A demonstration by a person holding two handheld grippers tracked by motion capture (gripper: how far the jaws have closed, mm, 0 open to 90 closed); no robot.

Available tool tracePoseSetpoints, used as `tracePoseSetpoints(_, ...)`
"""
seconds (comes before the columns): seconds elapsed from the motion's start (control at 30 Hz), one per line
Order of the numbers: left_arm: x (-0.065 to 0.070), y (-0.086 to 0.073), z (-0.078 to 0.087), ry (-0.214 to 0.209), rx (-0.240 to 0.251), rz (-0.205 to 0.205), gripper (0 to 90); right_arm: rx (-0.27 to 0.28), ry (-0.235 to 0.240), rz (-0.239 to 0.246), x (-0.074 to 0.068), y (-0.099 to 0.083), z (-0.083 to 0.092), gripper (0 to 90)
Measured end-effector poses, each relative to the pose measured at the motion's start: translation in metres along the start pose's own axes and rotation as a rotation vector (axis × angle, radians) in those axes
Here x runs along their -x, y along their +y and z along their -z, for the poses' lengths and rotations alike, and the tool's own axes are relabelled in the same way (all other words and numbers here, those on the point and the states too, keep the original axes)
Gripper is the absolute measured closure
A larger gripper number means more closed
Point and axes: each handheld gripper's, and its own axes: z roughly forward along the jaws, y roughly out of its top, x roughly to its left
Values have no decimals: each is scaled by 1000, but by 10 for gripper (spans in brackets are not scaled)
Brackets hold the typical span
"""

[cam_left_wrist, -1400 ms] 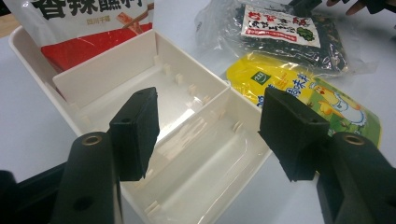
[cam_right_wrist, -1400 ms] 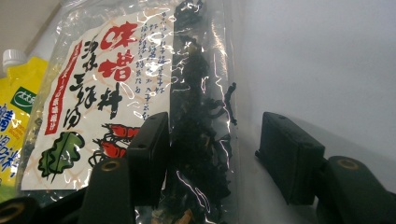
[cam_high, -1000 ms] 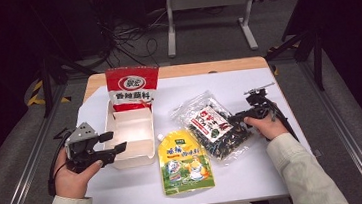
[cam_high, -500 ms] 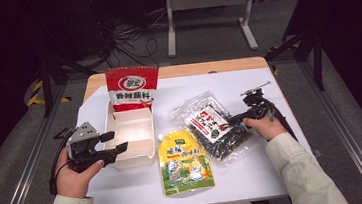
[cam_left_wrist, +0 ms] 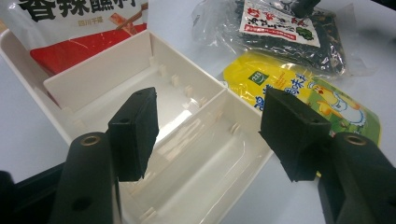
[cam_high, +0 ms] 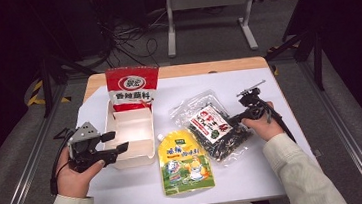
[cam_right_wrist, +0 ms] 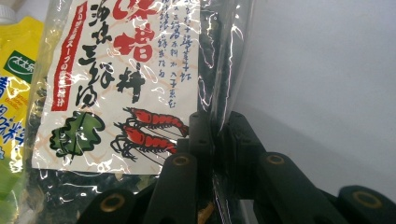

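- The step in hand looks like the pick-up of the seaweed bag point(cam_high: 215, 128), a clear packet of dark dried seaweed with a white label, lying on the right half of the white table point(cam_high: 256, 175), just right of the yellow pouch point(cam_high: 183, 161).
- The right gripper point(cam_high: 234, 119) sits at the bag's right edge. Its jaws have just been closing, and the right gripper view shows them pressed together on the bag's clear plastic edge point(cam_right_wrist: 215, 140), so the film is pinched between the pads.
- The left gripper point(cam_high: 117, 142) hovers at the near-left corner of the white divided tray point(cam_high: 133, 159). Its fingers point(cam_left_wrist: 135, 130) are spread wide with nothing between them, touching neither tray nor pouch.
- The red packet point(cam_high: 132, 89) stands at the tray's far end, leaning into it.
- Next, I judge, the bag must be lifted by that thin edge and carried left toward the tray. The grip is only on film, so a slow, steady lift seems wise, since the heavier contents may swing or slip.
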Motion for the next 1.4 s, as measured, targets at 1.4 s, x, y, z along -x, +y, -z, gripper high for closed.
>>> tracePoseSetpoints(1.4, 30, 12, -49, -102, 89, -52, 293, 383, -84, 142, -50, -44, 100, 853)
